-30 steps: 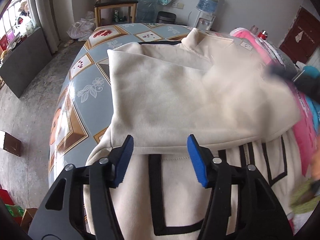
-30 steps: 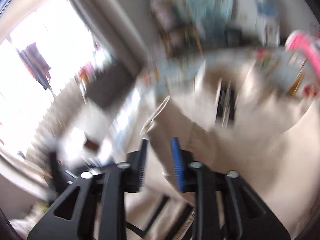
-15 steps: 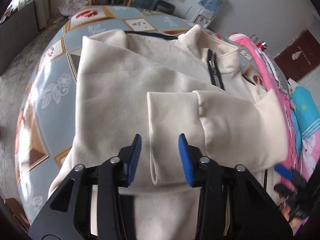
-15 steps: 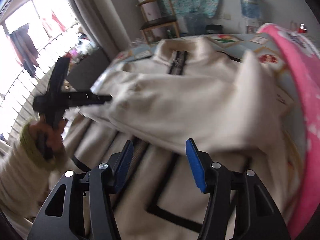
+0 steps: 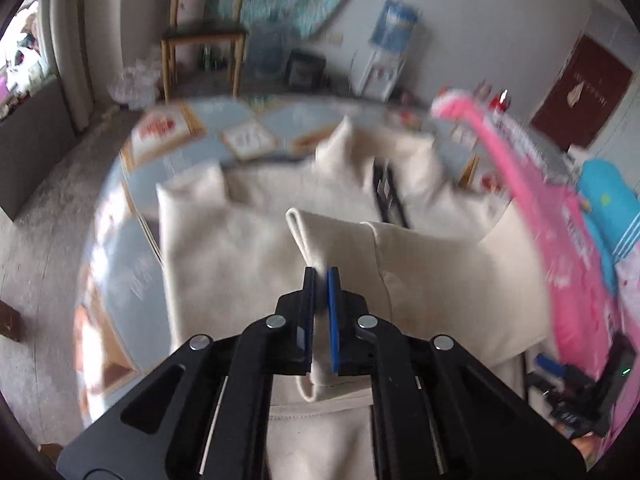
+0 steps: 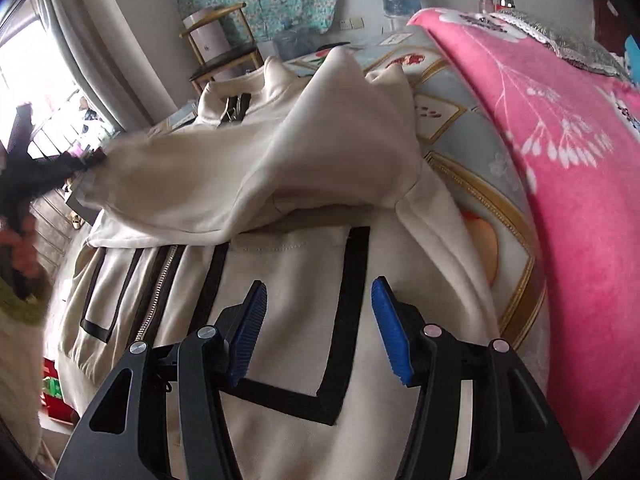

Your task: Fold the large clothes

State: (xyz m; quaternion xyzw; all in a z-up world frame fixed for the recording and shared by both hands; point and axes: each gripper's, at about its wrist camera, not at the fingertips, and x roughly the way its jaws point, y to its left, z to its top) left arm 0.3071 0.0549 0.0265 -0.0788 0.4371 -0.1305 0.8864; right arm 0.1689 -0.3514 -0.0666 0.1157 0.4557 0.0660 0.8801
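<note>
A cream zip jacket with black trim (image 5: 224, 248) lies spread on the patterned table, collar at the far end. One sleeve is folded across its chest. My left gripper (image 5: 320, 276) is shut on that sleeve's cuff (image 5: 310, 236) and holds it raised off the jacket. In the right wrist view the lifted sleeve (image 6: 224, 184) stretches left to the left gripper (image 6: 60, 168), which a hand holds. My right gripper (image 6: 318, 300) hovers open over the jacket's lower front (image 6: 288, 280), near a black trim rectangle, with nothing pinched between its blue pads.
A pink flowered blanket (image 6: 560, 160) is heaped along the table's right side beside the jacket. The blue and gold tablecloth (image 6: 472, 128) shows between them. A wooden chair (image 5: 204, 36) and a water dispenser (image 5: 390, 40) stand beyond the table's far end.
My left gripper closed on the sleeve cuff and lifted it. My right gripper opened wider and swung down over the jacket's lower right front.
</note>
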